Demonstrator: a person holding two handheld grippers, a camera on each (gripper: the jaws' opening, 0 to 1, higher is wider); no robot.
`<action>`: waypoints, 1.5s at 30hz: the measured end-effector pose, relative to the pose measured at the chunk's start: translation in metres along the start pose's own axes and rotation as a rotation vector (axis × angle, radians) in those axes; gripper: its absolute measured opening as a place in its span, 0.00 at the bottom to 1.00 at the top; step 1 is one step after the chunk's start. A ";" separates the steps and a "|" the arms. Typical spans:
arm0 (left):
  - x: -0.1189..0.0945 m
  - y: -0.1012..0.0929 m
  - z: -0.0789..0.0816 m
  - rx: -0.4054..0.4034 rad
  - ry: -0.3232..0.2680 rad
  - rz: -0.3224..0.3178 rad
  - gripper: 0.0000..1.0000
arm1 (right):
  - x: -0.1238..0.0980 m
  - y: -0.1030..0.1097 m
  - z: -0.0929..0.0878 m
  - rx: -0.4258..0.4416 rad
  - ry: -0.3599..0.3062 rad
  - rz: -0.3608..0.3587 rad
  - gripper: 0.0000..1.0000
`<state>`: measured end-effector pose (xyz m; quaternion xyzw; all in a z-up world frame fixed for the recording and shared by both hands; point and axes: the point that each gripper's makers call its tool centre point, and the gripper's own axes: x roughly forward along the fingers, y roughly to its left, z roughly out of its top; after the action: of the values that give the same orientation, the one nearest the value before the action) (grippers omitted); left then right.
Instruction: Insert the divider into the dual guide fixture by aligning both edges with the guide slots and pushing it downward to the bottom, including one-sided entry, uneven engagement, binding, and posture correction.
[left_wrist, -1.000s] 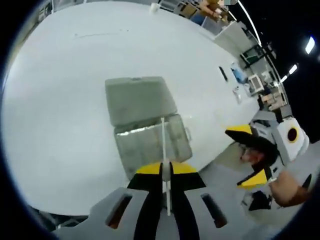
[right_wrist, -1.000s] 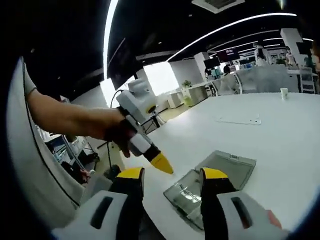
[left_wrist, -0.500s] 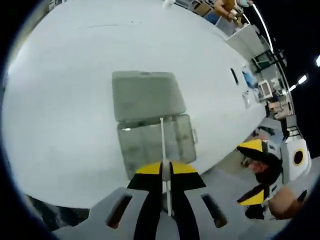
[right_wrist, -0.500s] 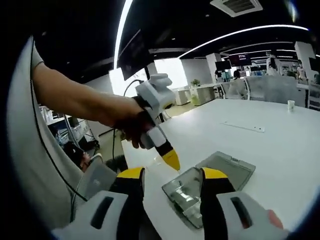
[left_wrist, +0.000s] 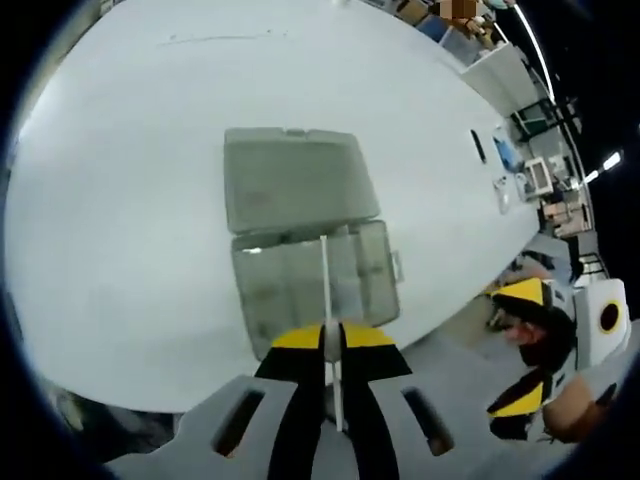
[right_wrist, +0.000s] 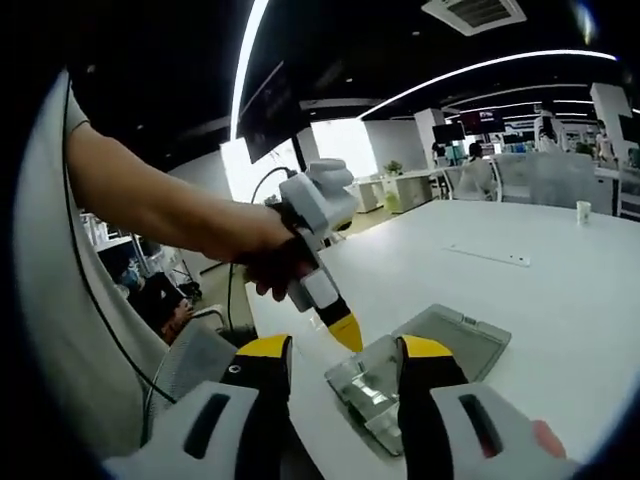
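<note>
A clear plastic compartment box (left_wrist: 315, 280) lies open on the white table (left_wrist: 120, 200), its lid (left_wrist: 295, 178) folded back beyond it. My left gripper (left_wrist: 331, 345) is shut on a thin white divider (left_wrist: 327, 290), held edge-on above the box's near half. In the right gripper view the same box (right_wrist: 375, 385) sits near the table's corner, and the left gripper's yellow tip (right_wrist: 345, 332) hovers over its near end. My right gripper (right_wrist: 335, 375) is open with nothing between its jaws, off the table's edge; it also shows in the left gripper view as yellow-tipped jaws (left_wrist: 525, 345).
A person's arm (right_wrist: 160, 215) reaches in from the left holding the left gripper. A flat strip (right_wrist: 485, 256) and a cup (right_wrist: 583, 210) lie far off on the table. Small items (left_wrist: 478, 145) sit near the table's right edge, with office desks beyond.
The left gripper with the divider has come a little lower and nearer the box. The right gripper has held about the same place.
</note>
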<state>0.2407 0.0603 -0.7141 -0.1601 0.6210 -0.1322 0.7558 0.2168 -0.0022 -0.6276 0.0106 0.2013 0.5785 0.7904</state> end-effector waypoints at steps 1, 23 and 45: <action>0.002 0.002 0.000 -0.003 0.001 0.007 0.01 | 0.000 0.000 0.000 0.000 -0.001 0.000 0.38; 0.015 0.010 -0.001 -0.100 0.033 0.024 0.01 | -0.005 -0.004 -0.006 0.013 0.010 -0.007 0.37; 0.028 0.015 0.002 -0.120 0.044 0.032 0.01 | -0.003 -0.003 -0.014 -0.055 0.059 0.011 0.43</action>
<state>0.2478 0.0631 -0.7448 -0.1924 0.6466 -0.0860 0.7331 0.2142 -0.0087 -0.6401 -0.0271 0.2084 0.5881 0.7810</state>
